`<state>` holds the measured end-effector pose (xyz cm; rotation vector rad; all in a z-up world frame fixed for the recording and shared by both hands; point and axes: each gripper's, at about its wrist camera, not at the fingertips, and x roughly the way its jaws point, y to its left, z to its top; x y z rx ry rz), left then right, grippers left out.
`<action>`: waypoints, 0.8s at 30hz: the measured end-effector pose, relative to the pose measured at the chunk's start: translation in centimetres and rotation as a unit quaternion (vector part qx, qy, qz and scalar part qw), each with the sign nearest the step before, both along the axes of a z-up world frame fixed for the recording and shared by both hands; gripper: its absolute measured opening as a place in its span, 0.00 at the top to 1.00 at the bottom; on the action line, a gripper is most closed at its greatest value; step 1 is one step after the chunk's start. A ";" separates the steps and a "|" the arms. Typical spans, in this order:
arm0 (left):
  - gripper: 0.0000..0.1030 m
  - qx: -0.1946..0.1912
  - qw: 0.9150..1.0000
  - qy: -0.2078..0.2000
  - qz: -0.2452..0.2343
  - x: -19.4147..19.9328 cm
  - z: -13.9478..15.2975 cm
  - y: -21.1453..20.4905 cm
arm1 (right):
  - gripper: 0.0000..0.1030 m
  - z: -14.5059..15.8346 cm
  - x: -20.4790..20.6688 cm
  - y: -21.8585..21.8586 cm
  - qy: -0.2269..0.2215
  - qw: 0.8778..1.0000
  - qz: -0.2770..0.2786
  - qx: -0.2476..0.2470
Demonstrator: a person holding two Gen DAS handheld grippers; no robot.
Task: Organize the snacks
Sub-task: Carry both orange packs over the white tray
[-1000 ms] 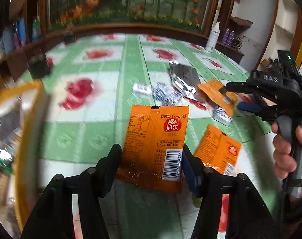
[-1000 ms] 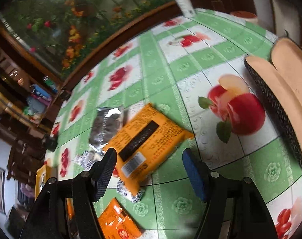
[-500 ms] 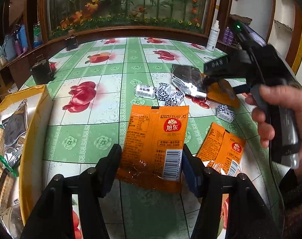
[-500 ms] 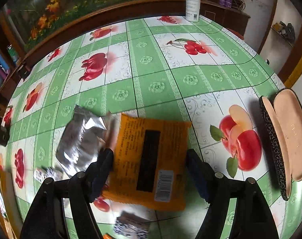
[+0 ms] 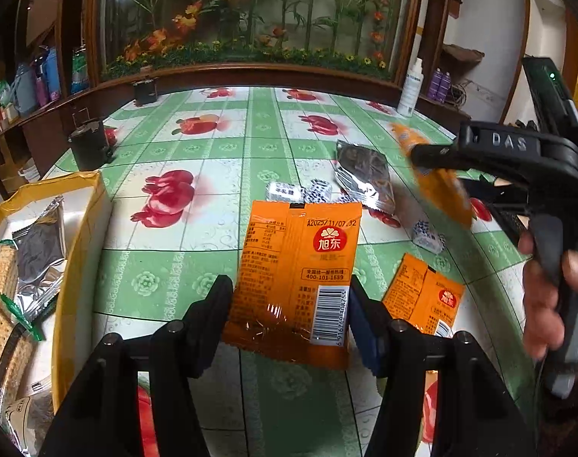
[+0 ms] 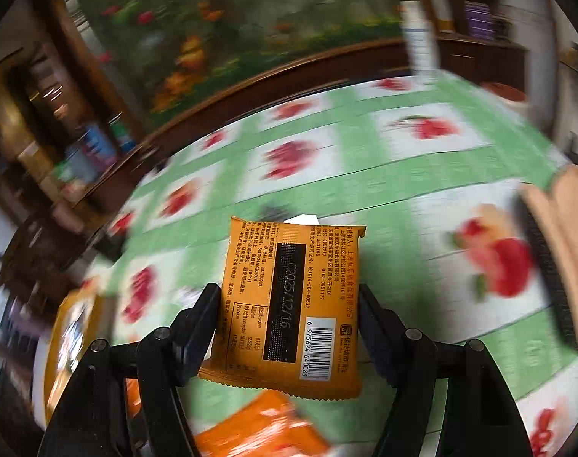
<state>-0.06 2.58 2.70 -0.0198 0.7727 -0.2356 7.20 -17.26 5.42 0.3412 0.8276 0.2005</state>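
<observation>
Two grippers, each clamped on an orange snack packet: left gripper [image 5: 289, 316] pinches a barcode packet [image 5: 296, 282] low over the worktop [image 5: 220, 152]; right gripper [image 6: 287, 323] lifts another packet [image 6: 289, 304] clear, likely bound for the yellow box [image 5: 79, 228] left of the left gripper.

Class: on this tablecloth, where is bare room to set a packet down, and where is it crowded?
Free: the far tablecloth between the black pot and white bottle; also beside the yellow box. Crowded: around the silver packet and wrapped candies.
</observation>
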 end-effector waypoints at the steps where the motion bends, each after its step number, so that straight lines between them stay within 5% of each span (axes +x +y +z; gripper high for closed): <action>1: 0.43 0.000 1.000 -0.001 0.002 0.0 0.0 0.1 | 0.28 0.0 -0.1 0.9 -0.001 1.000 0.015 -0.002; 5: 0.43 0.000 1.000 -0.003 0.006 0.0 0.2 0.0 | 0.28 0.0 -0.8 3.8 -0.012 0.998 0.061 -0.017; 16: 0.43 -0.017 1.000 0.005 0.012 0.0 0.7 0.3 | 0.28 -0.1 -0.9 3.7 -0.019 0.997 0.069 -0.011; 24: 0.43 -0.038 0.999 -0.006 0.027 -1.9 4.2 2.4 | 0.28 0.8 -1.6 3.9 -0.030 0.996 0.079 0.005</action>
